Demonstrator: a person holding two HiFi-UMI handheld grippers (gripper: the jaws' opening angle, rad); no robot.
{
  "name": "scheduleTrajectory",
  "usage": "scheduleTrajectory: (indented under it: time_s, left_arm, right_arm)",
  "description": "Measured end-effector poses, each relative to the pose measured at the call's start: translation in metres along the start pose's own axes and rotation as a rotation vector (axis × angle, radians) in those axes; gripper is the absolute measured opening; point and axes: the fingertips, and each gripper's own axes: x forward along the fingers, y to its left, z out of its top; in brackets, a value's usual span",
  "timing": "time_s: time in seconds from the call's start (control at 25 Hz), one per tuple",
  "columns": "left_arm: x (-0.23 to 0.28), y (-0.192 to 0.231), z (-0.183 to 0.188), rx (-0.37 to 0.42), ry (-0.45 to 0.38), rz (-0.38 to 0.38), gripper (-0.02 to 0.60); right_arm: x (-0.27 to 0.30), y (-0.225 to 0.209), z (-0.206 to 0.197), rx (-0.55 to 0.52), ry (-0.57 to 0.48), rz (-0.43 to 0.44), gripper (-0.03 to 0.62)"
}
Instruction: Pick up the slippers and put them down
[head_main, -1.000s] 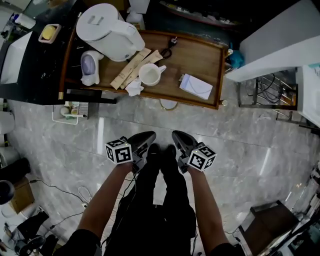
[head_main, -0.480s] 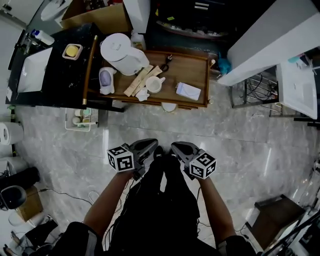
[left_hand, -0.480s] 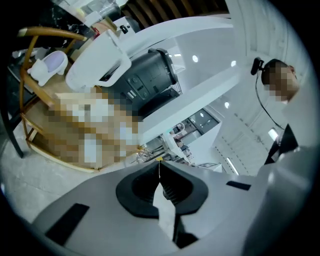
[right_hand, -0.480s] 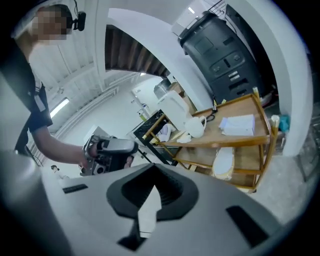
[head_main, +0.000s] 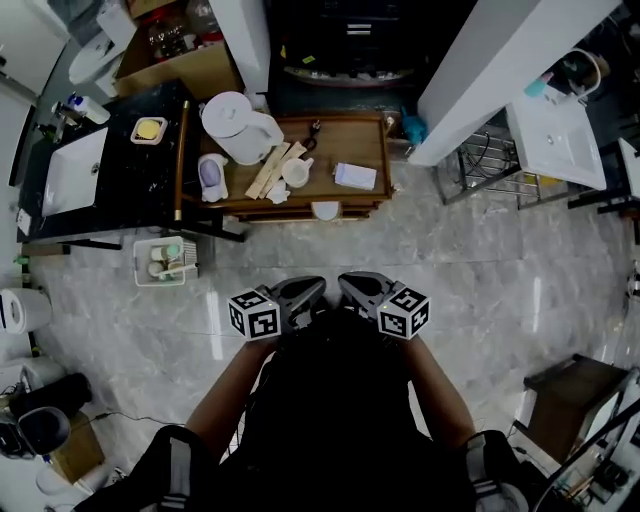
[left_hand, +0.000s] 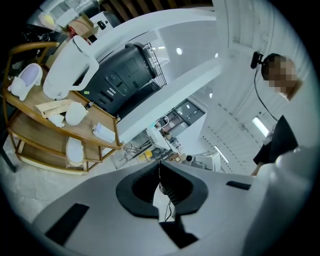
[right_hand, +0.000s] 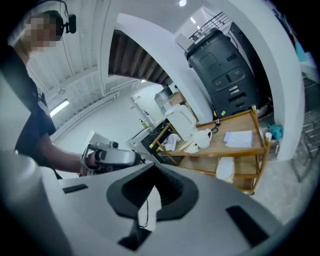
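My left gripper (head_main: 318, 288) and right gripper (head_main: 345, 284) are held side by side in front of the person's body, above the grey marble floor (head_main: 480, 280). Both are shut with nothing between the pads, as the left gripper view (left_hand: 159, 172) and the right gripper view (right_hand: 152, 176) show. A white, slipper-like thing (head_main: 325, 210) lies on the lower shelf of the wooden cart (head_main: 372, 180), well ahead of both grippers. It also shows as a white oval (left_hand: 75, 150) (right_hand: 226, 169) under the cart's top. In the right gripper view a hand holds the left gripper (right_hand: 111, 157).
On the cart's top stand a white kettle (head_main: 235, 118), a cup (head_main: 296, 172) and a paper pad (head_main: 355, 176). A black counter with a sink (head_main: 70, 170) is at the left, a white basket (head_main: 165, 260) on the floor, a wire rack (head_main: 480, 165) and a dark stool (head_main: 570, 385) at the right.
The view has pulled up and back, so the cart looks smaller and farther off. Both grippers have risen together and stay shut and close side by side.
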Motion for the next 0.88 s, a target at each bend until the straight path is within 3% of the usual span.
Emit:
scheduleTrajectory:
  time_s: [0.56, 0.88]
  left_arm:
    - [-0.007, -0.025, 0.006, 0.085, -0.023, -0.016, 0.014]
    - [-0.017, -0.018, 0.006, 0.079, -0.031, 0.007, 0.014]
  right_arm:
    - [-0.012, 0.035, -0.001, -0.017, -0.039, -0.009, 0.008]
    - [-0.006, 0.041, 0.006, -0.05, -0.031, 0.007, 0.006]
